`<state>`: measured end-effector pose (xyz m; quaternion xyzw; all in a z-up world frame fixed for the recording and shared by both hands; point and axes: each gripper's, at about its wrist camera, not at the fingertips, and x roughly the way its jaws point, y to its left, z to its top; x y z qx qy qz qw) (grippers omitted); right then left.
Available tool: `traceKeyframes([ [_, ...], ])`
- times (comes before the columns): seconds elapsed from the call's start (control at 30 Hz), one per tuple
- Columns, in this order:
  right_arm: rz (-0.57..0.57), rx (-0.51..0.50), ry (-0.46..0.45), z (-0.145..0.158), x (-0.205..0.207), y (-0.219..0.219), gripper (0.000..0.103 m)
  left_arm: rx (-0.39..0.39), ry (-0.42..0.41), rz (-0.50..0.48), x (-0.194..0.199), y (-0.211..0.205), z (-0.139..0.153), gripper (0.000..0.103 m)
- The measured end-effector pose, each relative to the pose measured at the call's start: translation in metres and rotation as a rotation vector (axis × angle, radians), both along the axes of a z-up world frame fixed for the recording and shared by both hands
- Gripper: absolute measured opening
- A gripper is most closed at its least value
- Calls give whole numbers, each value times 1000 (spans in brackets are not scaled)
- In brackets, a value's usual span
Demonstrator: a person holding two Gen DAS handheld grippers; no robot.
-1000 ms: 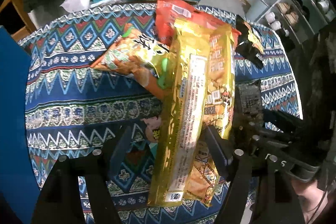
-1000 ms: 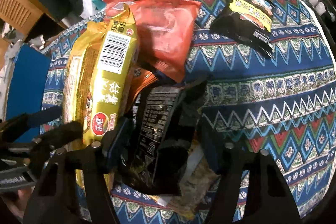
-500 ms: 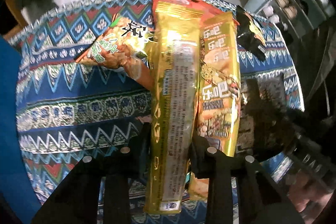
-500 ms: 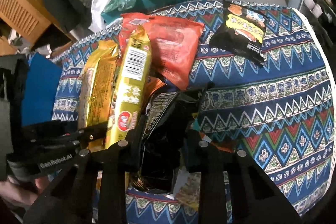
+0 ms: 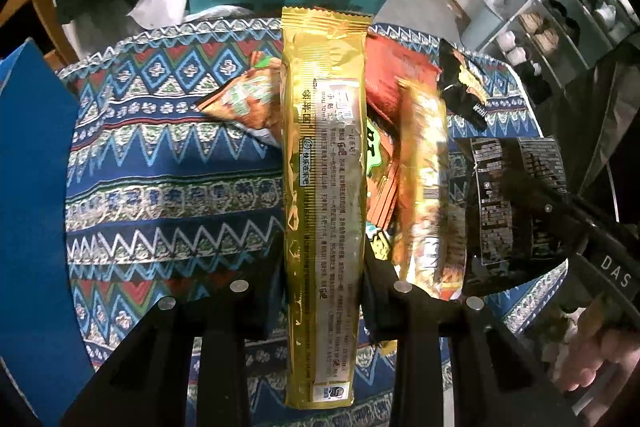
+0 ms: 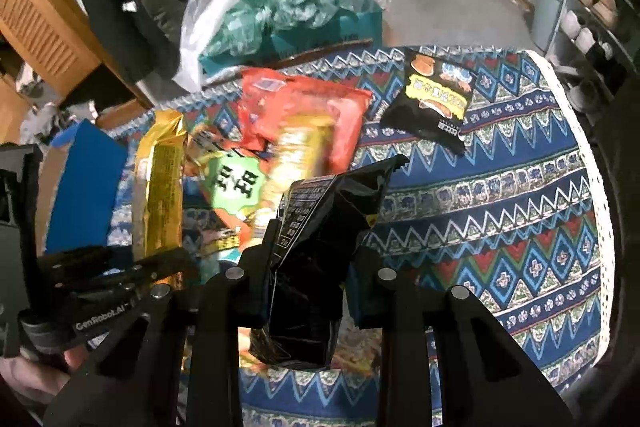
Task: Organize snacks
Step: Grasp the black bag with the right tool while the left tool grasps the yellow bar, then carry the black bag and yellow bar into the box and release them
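My left gripper (image 5: 322, 291) is shut on a long gold snack pack (image 5: 324, 187) and holds it lengthwise above the patterned table (image 5: 160, 187). It also shows in the right wrist view (image 6: 160, 183). My right gripper (image 6: 308, 279) is shut on a black snack bag (image 6: 324, 247), lifted off the table; it shows at the right of the left wrist view (image 5: 516, 203). On the table lie a second gold pack (image 5: 426, 187), blurred, an orange-green bag (image 6: 228, 179), a red bag (image 6: 304, 115) and a small black bag (image 6: 436, 99).
A blue box (image 5: 28, 187) stands at the table's left edge. A teal box with plastic bags (image 6: 288, 23) stands behind the table. A shoe rack (image 6: 592, 11) is at the right. The right half of the table (image 6: 500, 211) holds only the cloth.
Both grippers have closed on their packs and lifted them. The long gold pack now hangs straight in the left gripper. The second gold pack has slipped down onto the pile.
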<state>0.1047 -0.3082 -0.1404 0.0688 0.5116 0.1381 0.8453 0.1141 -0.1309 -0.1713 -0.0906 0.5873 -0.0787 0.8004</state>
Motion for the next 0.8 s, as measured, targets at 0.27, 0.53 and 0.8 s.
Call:
traceKeyframes([
  [0.27,28,28,-47,25,-10,10,27,-35,-22,31,-15,20,24,32],
  [0.53,70,40,-83,47,-19,31,27,-1,-63,68,-32,43,47,32],
  [0.8,130,43,-116,64,-25,61,27,7,-91,115,-48,73,69,32],
])
